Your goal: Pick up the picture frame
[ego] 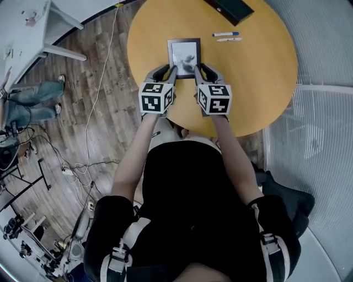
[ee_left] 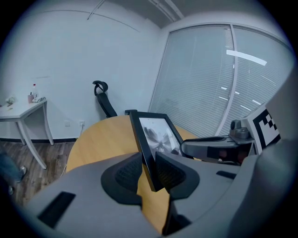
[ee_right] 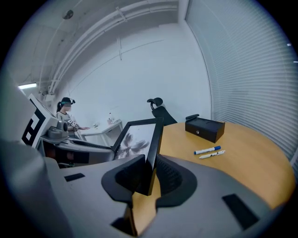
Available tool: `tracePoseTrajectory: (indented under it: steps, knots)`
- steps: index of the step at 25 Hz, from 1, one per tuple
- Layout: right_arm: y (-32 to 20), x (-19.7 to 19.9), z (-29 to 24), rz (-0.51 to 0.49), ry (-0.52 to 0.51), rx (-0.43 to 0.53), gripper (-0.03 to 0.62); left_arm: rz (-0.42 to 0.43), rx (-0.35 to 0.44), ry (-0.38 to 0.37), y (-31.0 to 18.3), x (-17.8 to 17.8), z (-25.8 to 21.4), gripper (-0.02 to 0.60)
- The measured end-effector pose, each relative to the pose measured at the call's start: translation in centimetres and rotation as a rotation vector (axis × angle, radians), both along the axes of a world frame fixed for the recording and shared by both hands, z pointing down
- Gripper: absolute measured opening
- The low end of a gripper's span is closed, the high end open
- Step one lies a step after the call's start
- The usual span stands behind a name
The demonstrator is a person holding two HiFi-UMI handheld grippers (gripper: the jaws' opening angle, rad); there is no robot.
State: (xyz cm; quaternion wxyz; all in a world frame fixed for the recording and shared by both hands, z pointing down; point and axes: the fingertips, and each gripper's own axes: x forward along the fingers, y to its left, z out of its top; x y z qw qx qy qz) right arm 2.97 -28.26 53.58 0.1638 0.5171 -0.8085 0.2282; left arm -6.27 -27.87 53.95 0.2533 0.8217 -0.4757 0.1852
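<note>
The picture frame (ego: 185, 57), black-edged with a grey flower print, hangs tilted above the round wooden table (ego: 265, 77). My left gripper (ego: 171, 70) is shut on its near left corner, and my right gripper (ego: 199, 69) is shut on its near right corner. In the left gripper view the frame (ee_left: 156, 135) stands edge-on between the dark pads (ee_left: 125, 175), with the left gripper (ee_left: 150, 174) clamped on its lower edge. In the right gripper view the frame (ee_right: 139, 139) rises out of the right gripper (ee_right: 149, 179), pads pressed on both faces.
A black box (ego: 230, 7) sits at the table's far edge, with two markers (ego: 226, 36) just in front of it. A white desk (ee_left: 21, 111) and an office chair (ee_left: 103, 97) stand beyond the table. Cables run across the wooden floor (ego: 83, 110) at left. A person (ee_right: 66, 114) sits at the far desk.
</note>
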Motion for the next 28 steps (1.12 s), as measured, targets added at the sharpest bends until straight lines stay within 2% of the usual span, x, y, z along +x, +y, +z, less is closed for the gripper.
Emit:
tracePoseTrajectory:
  steps: [17,28]
  knots:
    - [-2.4,1.0,-12.5,-0.018,-0.035,0.269,0.091,0.003,0.289,0.000,-2.3,1.0,-12.7,0.104]
    - [-1.9,1.3,-18.3,-0.025,-0.044,0.376,0.089,0.003,0.406,0.024,-1.7,1.2,-18.6,0.104]
